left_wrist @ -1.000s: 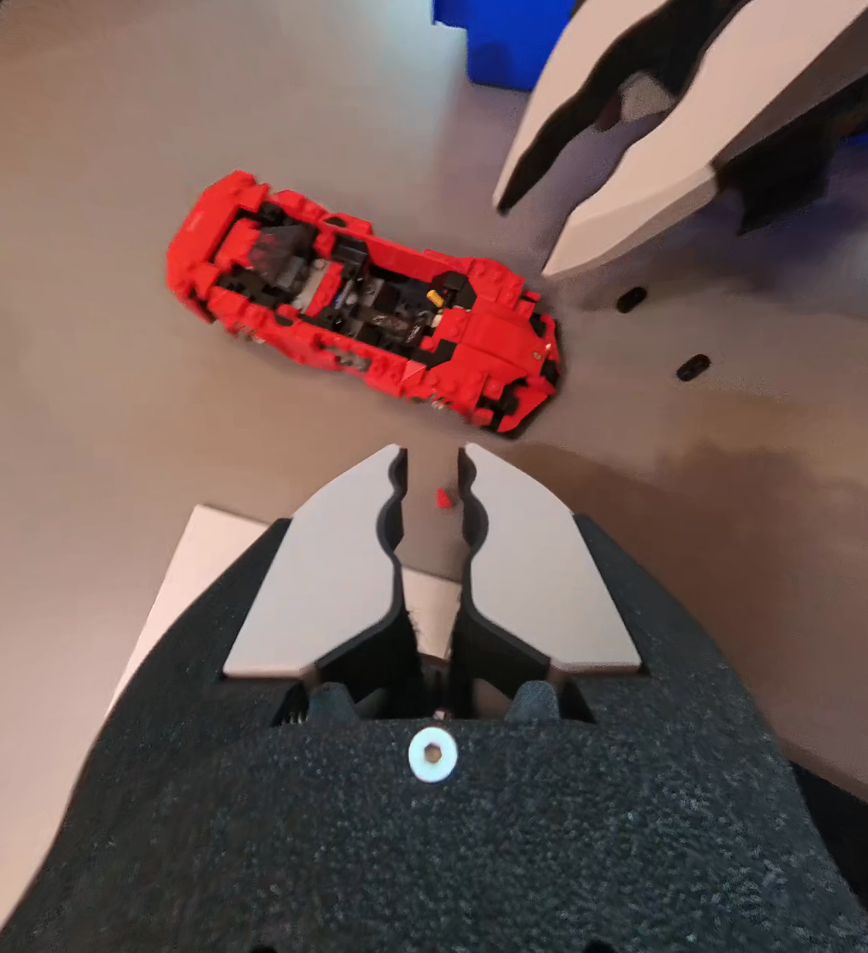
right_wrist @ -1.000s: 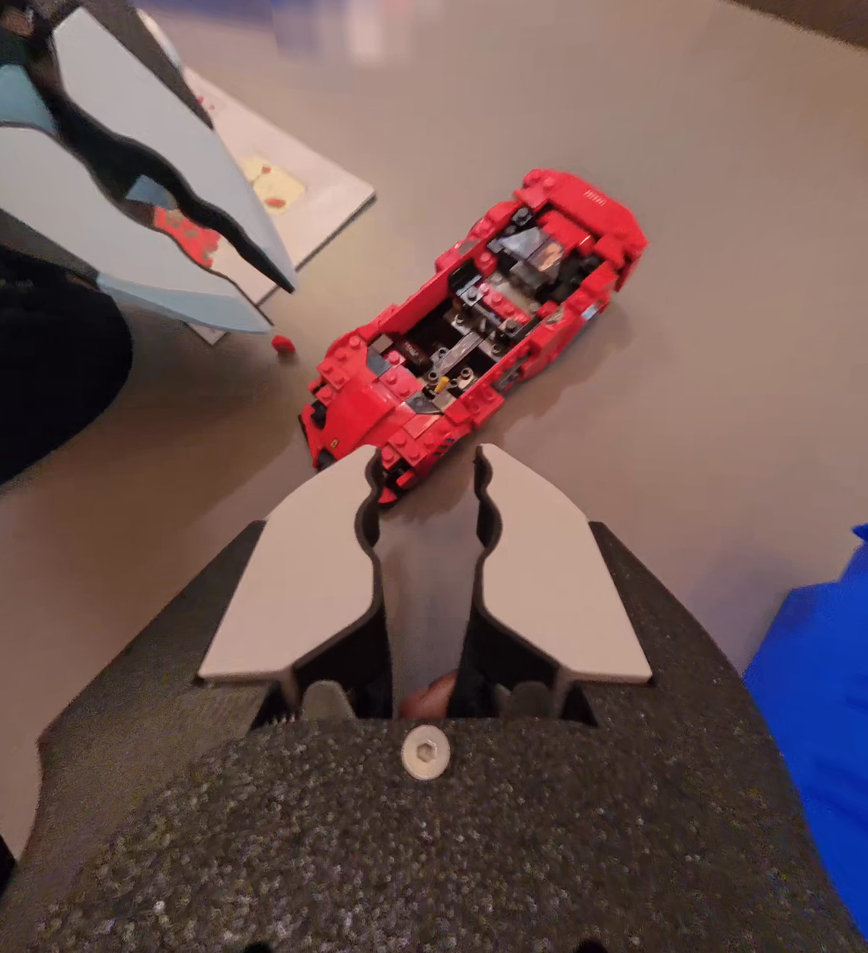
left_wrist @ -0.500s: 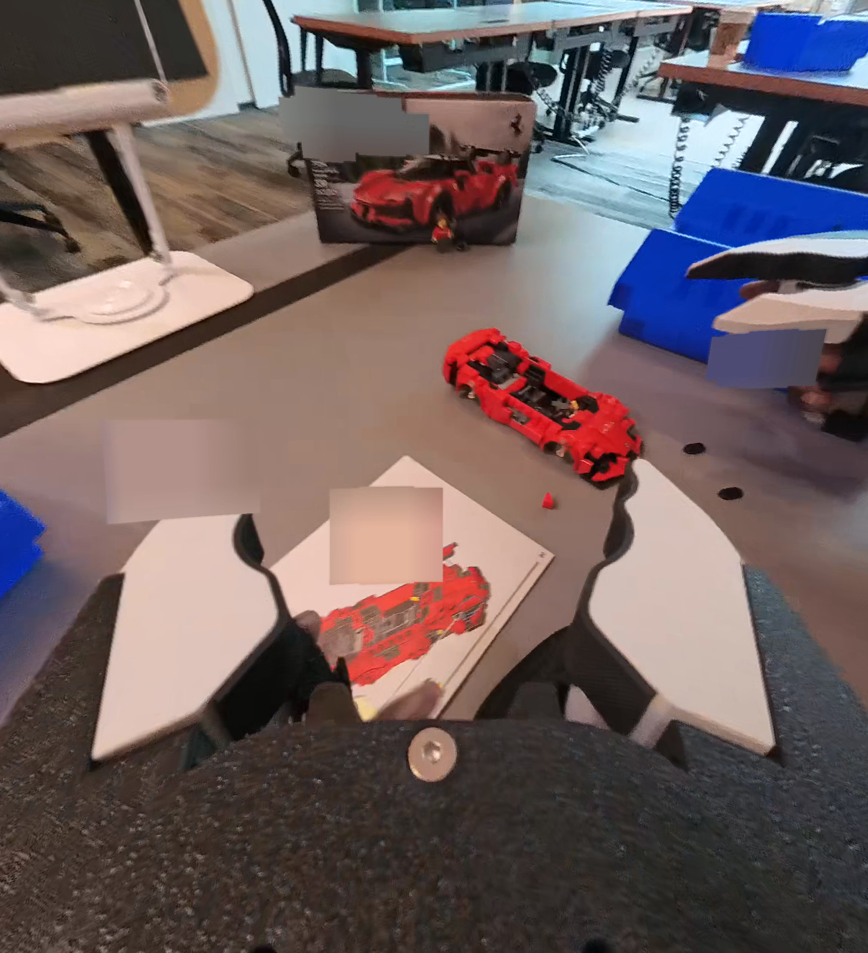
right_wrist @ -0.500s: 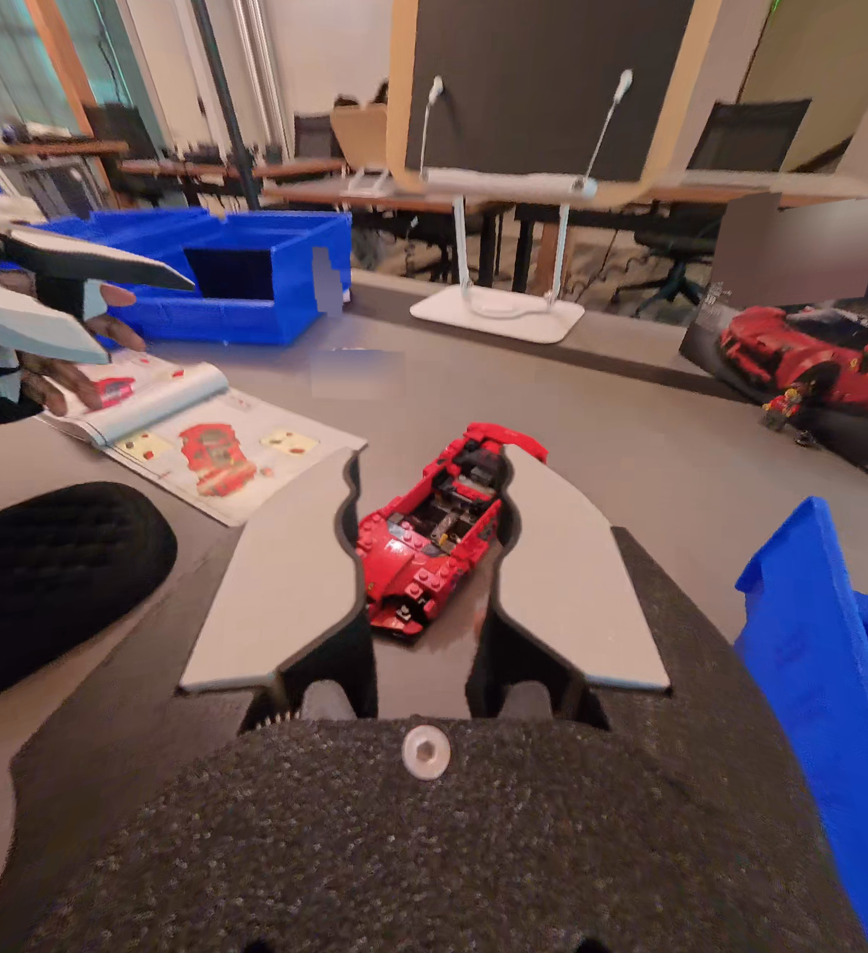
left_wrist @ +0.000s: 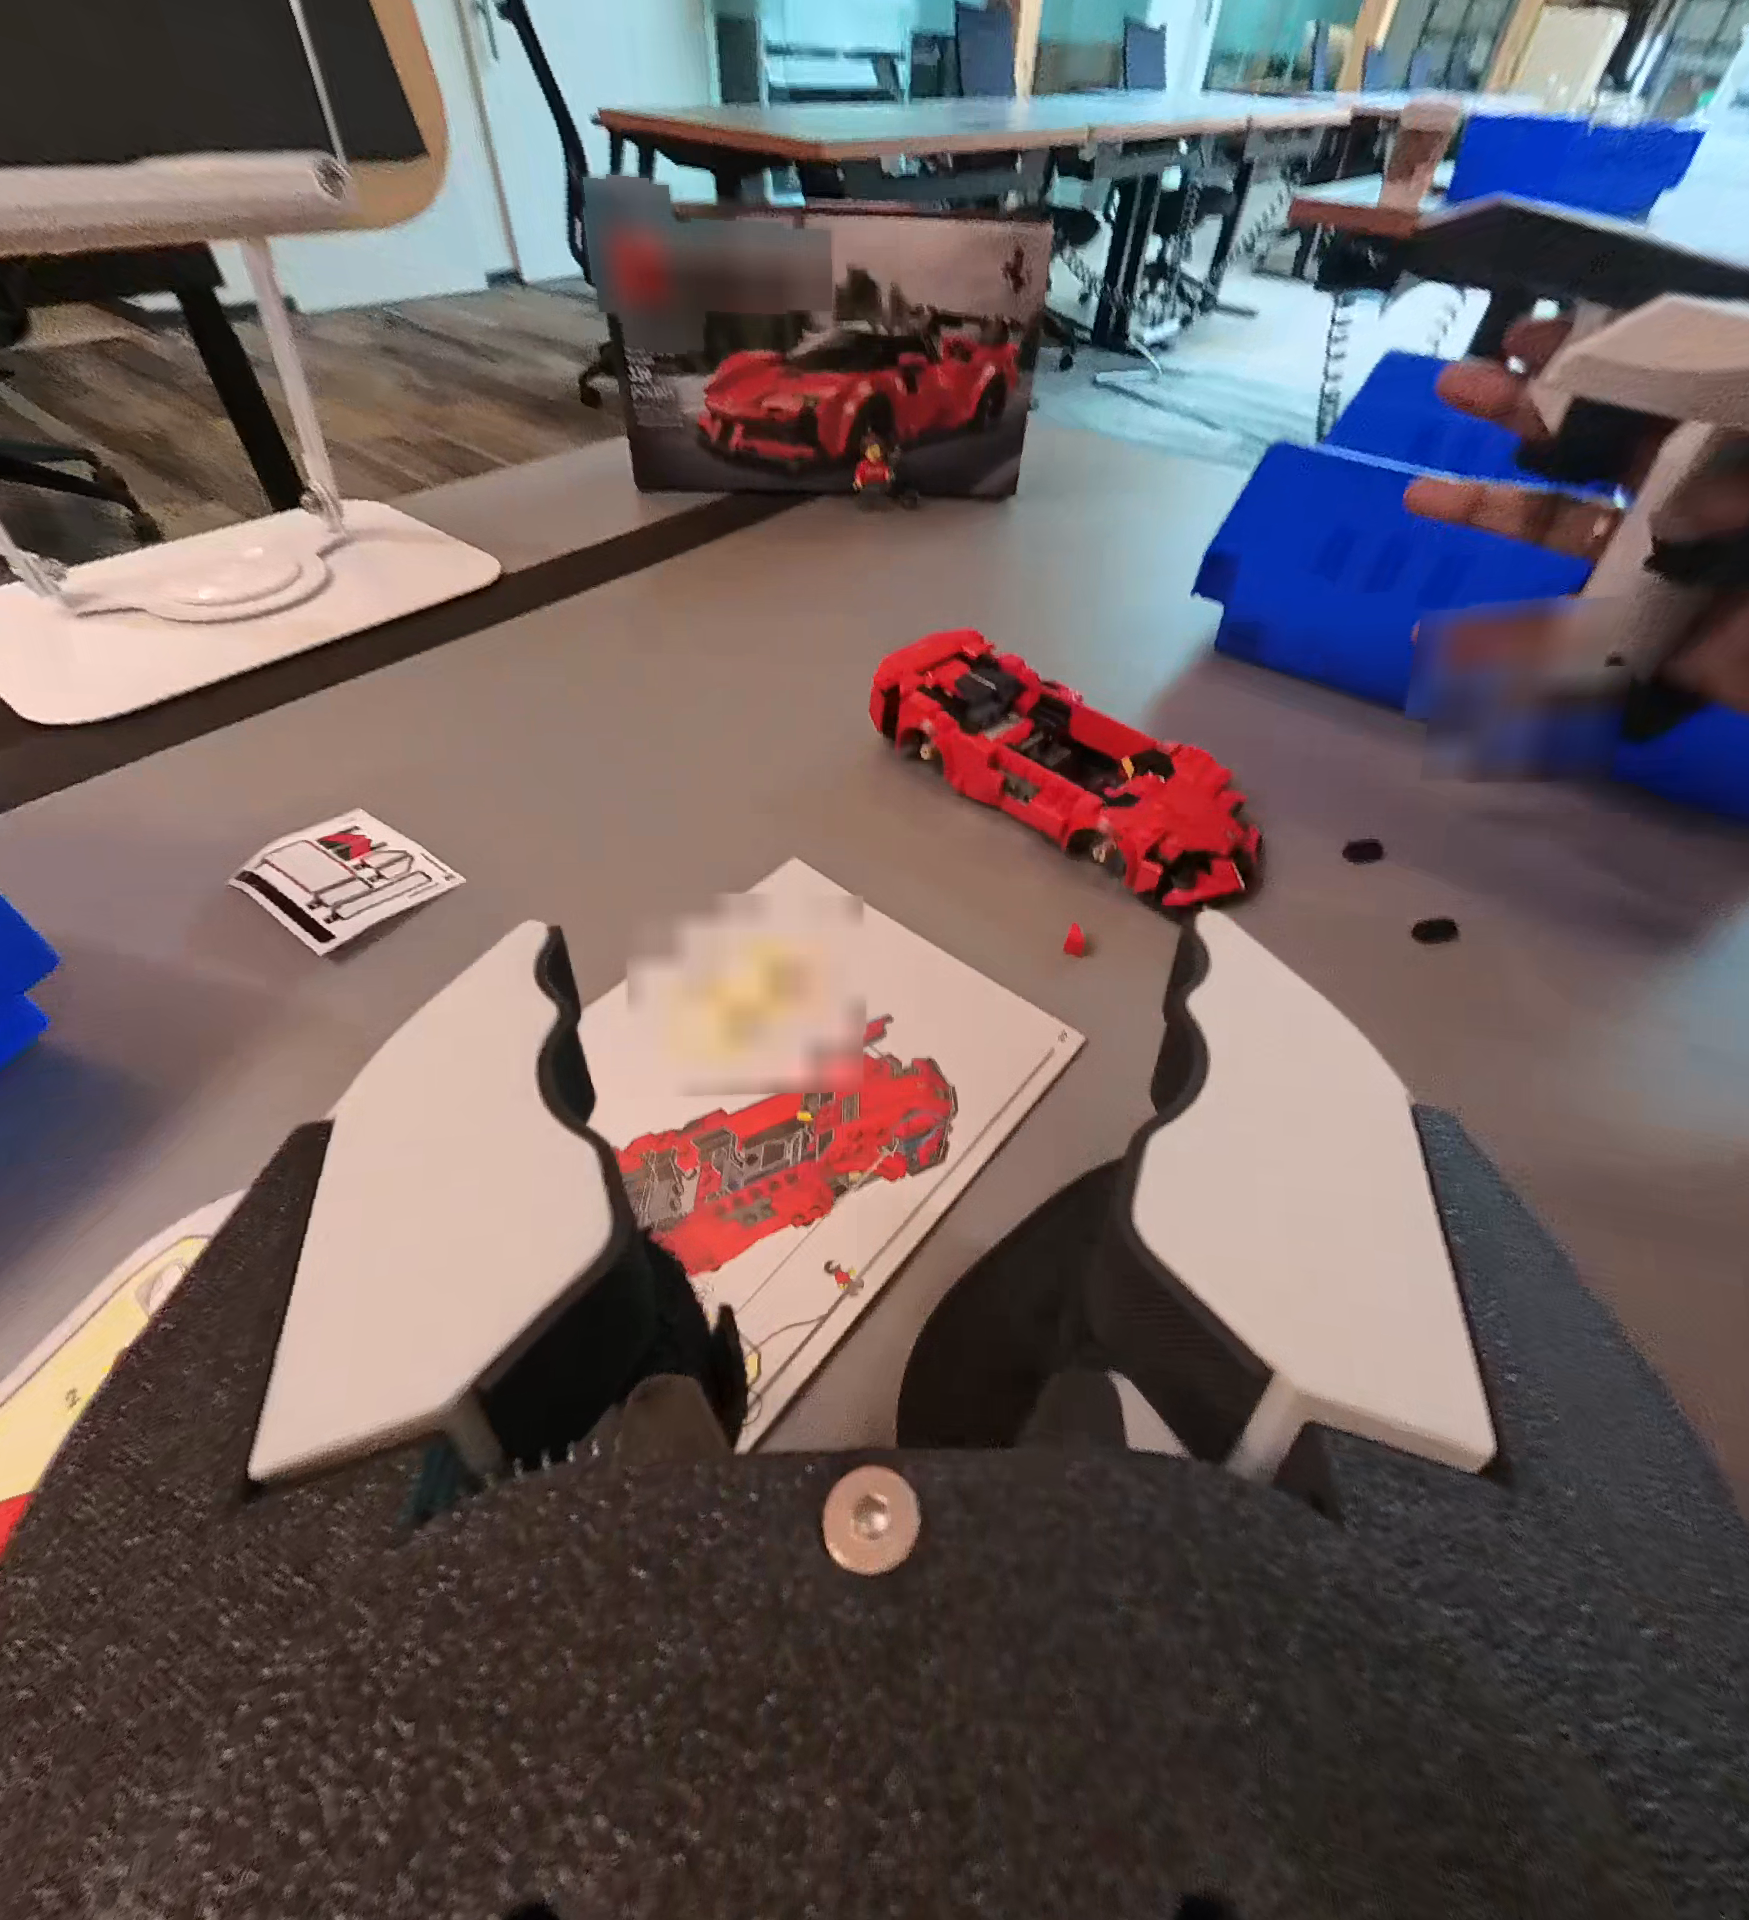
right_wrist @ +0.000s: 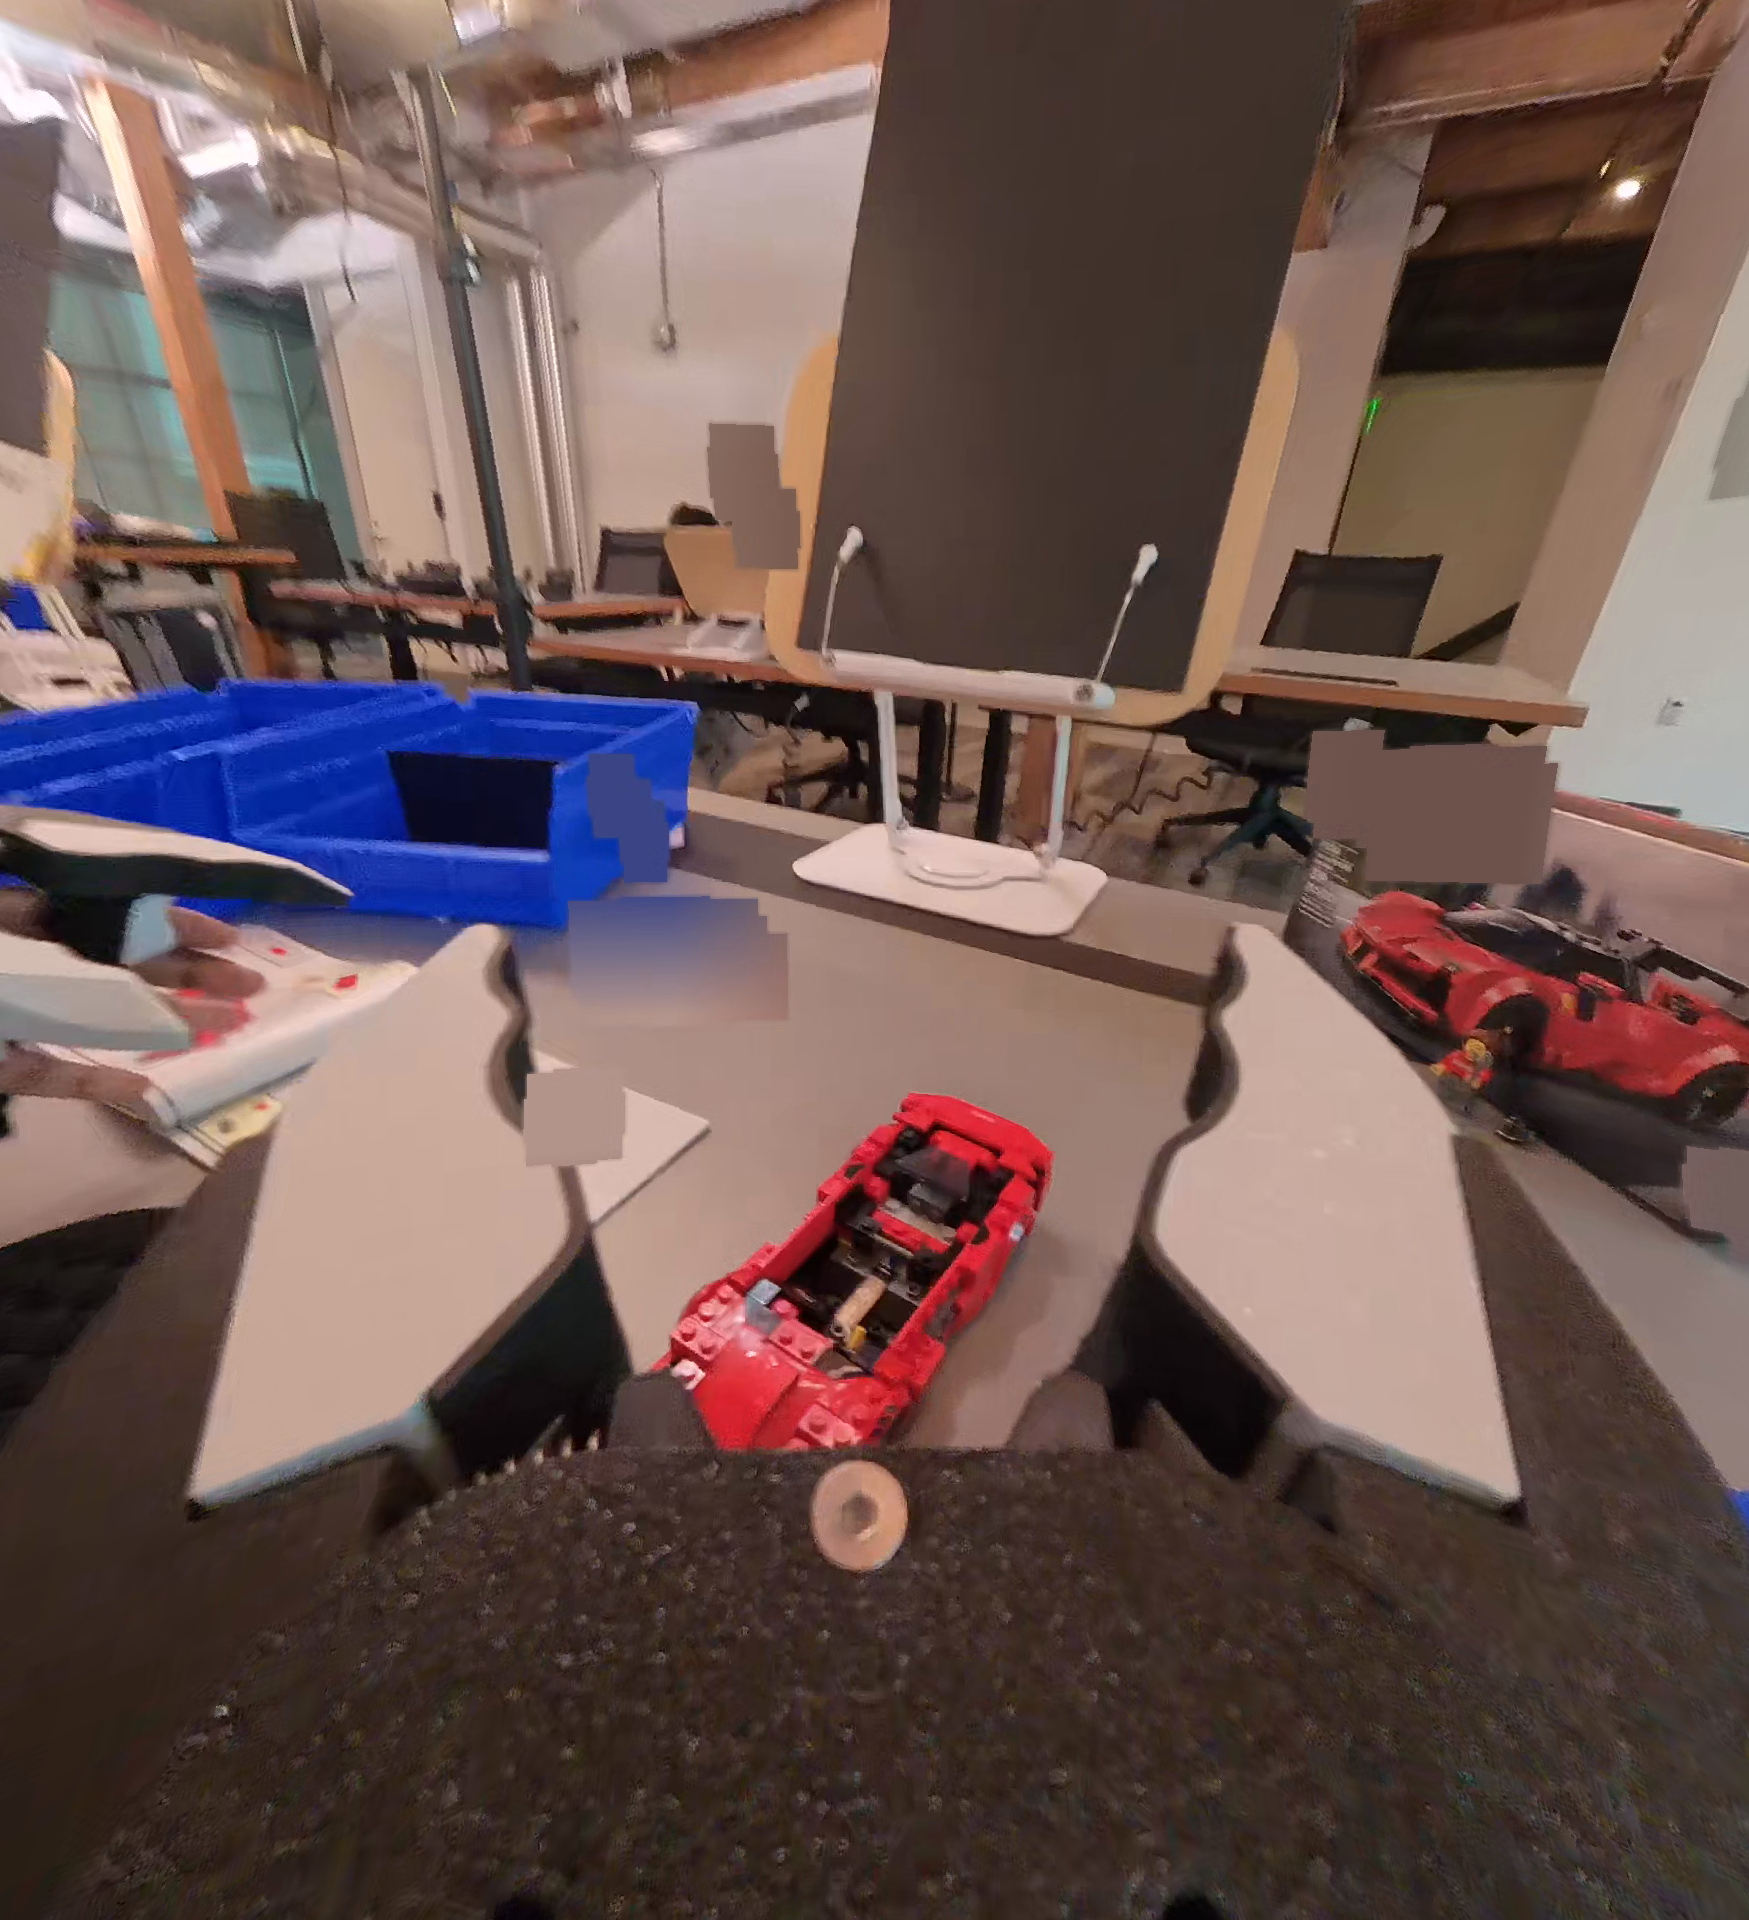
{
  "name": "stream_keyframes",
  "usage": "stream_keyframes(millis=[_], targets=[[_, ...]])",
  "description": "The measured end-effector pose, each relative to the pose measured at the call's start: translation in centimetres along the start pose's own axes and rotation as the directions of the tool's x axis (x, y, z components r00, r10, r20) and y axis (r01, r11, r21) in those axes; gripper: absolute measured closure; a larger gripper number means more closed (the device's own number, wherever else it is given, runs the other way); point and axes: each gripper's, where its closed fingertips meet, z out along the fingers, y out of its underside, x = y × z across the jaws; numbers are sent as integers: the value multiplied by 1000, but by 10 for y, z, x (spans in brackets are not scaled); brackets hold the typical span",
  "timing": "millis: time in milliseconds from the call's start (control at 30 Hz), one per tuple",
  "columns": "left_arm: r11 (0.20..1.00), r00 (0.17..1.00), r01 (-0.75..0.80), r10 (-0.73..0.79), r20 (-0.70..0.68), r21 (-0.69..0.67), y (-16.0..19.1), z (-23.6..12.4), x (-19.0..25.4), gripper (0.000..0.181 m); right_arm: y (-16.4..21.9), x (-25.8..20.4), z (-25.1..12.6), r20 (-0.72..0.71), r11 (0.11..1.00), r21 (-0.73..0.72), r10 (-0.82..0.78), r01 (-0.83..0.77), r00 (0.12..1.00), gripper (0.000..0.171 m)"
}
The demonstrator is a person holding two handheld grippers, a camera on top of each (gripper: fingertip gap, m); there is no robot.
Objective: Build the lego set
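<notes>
A half-built red lego car (left_wrist: 1062, 769) sits on the grey table, roof open, with no wheels that I can see. It also shows in the right wrist view (right_wrist: 875, 1273), close in front of the right gripper. A tiny red piece (left_wrist: 1075, 940) lies loose near the car's nose. Two small black round pieces (left_wrist: 1361, 852) lie to its right. My left gripper (left_wrist: 865, 935) is open and empty above the open instruction booklet (left_wrist: 828, 1122). My right gripper (right_wrist: 865, 935) is open and empty, raised above the car. It shows at the far right of the left wrist view (left_wrist: 1680, 364).
The set's box (left_wrist: 828, 353) stands at the table's back. A white stand (left_wrist: 215, 592) holds a dark panel. Blue bins stand at the right (left_wrist: 1369, 561) and the left (right_wrist: 454, 800). A sticker sheet (left_wrist: 345, 881) lies left of the booklet. My left gripper's tips are some 15 cm from the tiny red piece (left_wrist: 1075, 940).
Both grippers have lifted and pulled back from just above the car and levelled out. Both have opened wide. The car and the red piece have not moved.
</notes>
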Motion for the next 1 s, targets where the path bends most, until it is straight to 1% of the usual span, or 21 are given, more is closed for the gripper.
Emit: stream_keyframes(millis=[33,67,133,167,233,300,367,433,467,533,567,633,700,767,833,900,933,1000], targets=[[1000,1000,-12,12,-1,-16,3,0,0,74,4,1,4,-14,999,-29,-22,22,1000,39],[1000,1000,-21,21,10,-19,3,-1,-2,74,8,2,8,-30,998,-52,-45,43,999,33],[1000,1000,-23,22,22,9,0,0,-4,75,14,2,11,-64,994,-75,-83,78,995,33],[1000,1000,-20,20,12,16,0,0,-2,76,16,1,11,-73,993,-82,-96,90,993,36],[1000,1000,-23,23,-8,5,5,3,2,77,23,-1,9,-91,989,-106,-116,106,989,55],[999,999,-44,44,-15,-25,11,5,6,77,30,1,5,-122,986,-135,-118,101,986,71],[997,998,-63,63,1,-36,15,3,3,77,36,7,1,-170,982,-167,-112,83,979,83],[998,998,-63,63,14,-13,15,1,-1,77,40,9,-1,-189,982,-174,-104,71,976,89],[998,998,-63,63,16,-7,15,0,-2,77,40,7,-2,-177,982,-169,-112,82,978,99],[997,997,-72,73,35,-16,16,-4,-10,77,43,-2,-1,-108,978,-171,-141,121,984,134],[997,996,-74,75,53,-19,16,-7,-15,78,45,-6,0,-83,974,-184,-150,133,985,145],[997,994,-81,81,78,-6,13,-14,-24,82,52,-9,3,-59,966,-216,-160,144,985,159],[994,990,-105,103,100,15,11,-19,-33,93,57,-16,7,-17,959,-243,-158,149,987,169],[992,982,-127,127,138,-6,15,-24,-44,105,60,-22,10,15,953,-258,-161,160,987,170],[991,981,-121,128,142,-59,24,-27,-50,121,69,-28,14,57,936,-303,-170,180,984,164],[991,985,-78,94,146,-112,34,-29,-55,143,78,-33,16,83,912,-357,-187,205,979,160],[989,984,-68,88,153,-135,39,-31,-58,151,82,-36,18,102,901,-375,-193,218,976,159],[984,981,-59,88,173,-167,47,-33,-65,175,89,-43,22,114,890,-402,-184,215,976,151]])
